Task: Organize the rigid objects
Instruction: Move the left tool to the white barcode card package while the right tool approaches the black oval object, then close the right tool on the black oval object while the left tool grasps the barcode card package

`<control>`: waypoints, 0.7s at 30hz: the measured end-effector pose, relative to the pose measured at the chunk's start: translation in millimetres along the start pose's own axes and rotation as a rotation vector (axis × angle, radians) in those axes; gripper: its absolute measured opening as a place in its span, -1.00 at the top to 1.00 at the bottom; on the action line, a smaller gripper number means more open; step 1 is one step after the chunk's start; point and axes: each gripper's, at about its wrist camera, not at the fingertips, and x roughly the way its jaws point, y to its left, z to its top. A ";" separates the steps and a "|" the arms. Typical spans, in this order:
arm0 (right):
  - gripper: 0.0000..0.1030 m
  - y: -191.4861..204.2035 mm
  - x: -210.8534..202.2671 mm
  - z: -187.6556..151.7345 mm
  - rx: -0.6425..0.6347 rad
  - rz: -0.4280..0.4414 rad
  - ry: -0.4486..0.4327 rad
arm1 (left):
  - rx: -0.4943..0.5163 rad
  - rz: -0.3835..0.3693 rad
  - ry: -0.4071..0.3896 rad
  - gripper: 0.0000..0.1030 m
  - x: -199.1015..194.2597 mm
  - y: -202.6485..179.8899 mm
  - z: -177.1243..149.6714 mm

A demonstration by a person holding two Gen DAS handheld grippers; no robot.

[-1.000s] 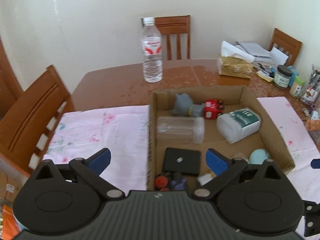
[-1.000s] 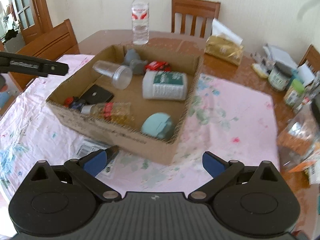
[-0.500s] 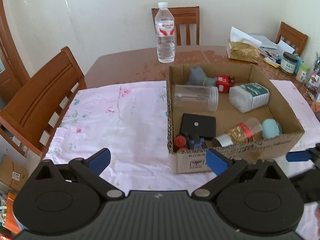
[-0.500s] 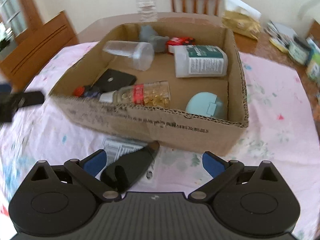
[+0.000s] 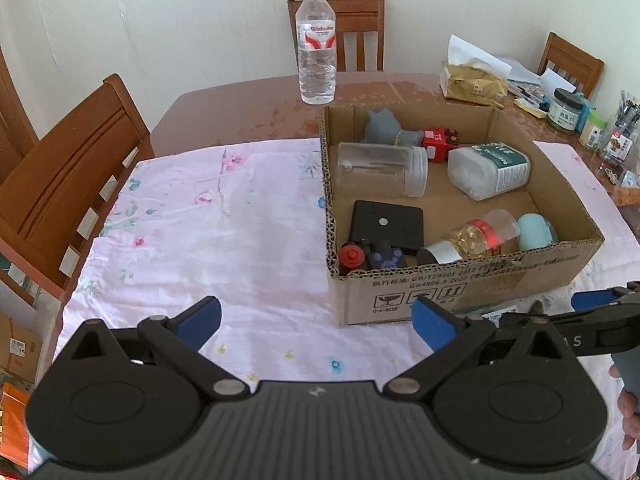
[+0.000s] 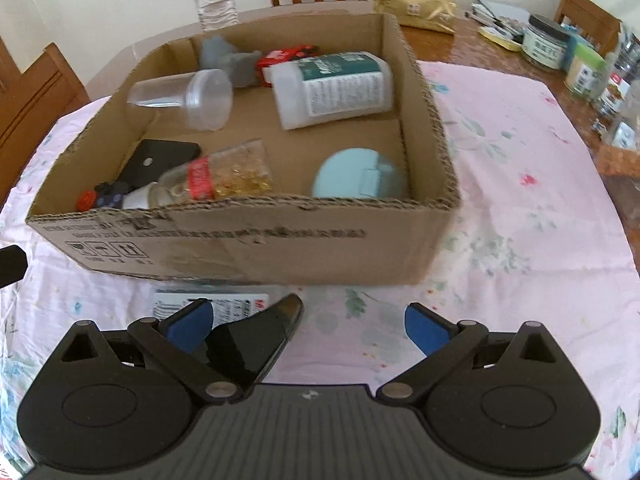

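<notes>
I hold both grippers low at the near edge of the surface, in front of the brown corrugated cardboard box (image 6: 256,236). The left gripper (image 5: 316,322) has its jaws wide apart and empty, over the pink floral cloth (image 5: 208,216). The right gripper (image 6: 306,322) is also spread and grips nothing; a black wedge-shaped plastic piece (image 6: 256,344) lies between its fingers at about 10 o'clock, just beside the left blue pad (image 6: 188,324), on a white printed card (image 6: 232,304).

The box already holds a clear plastic jar (image 5: 382,168), a white bottle with a green label (image 6: 332,88), a round pale-blue case (image 6: 356,180), a bottle of golden capsules (image 6: 224,176), a flat black square plate (image 5: 386,226), a grey figure and red toys.

Risks, in my judgement: closing on the wedge from this angle may pinch only its tapered tip and squirt it out, or drag the card along. Lifting it over the near wall could clip the rim and shove the box.

The right wrist view alone shows the wedge and the card clearly. The left wrist view alone shows the open cloth at 9 o'clock, the clear water bottle (image 5: 316,48) at 12 o'clock beyond the box, and the right gripper from the side.
</notes>
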 end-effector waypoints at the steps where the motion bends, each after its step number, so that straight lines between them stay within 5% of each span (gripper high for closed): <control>1: -1.00 -2.6 0.5 -0.8 0.002 -0.005 0.004 | 0.001 -0.003 0.001 -0.96 0.3 -0.9 0.2; 9: -1.00 -20.8 -2.8 -11.1 -0.022 -0.011 0.031 | 0.020 -0.022 0.005 -0.96 2.2 -13.5 1.4; 14: -1.00 -17.0 -16.1 -18.7 -0.109 0.109 0.046 | 0.023 -0.034 0.010 -0.96 1.4 -21.0 0.3; 21: -1.00 0.8 -17.1 -42.3 -0.204 0.134 0.063 | 0.029 -0.047 0.033 -0.96 3.2 -27.3 -7.5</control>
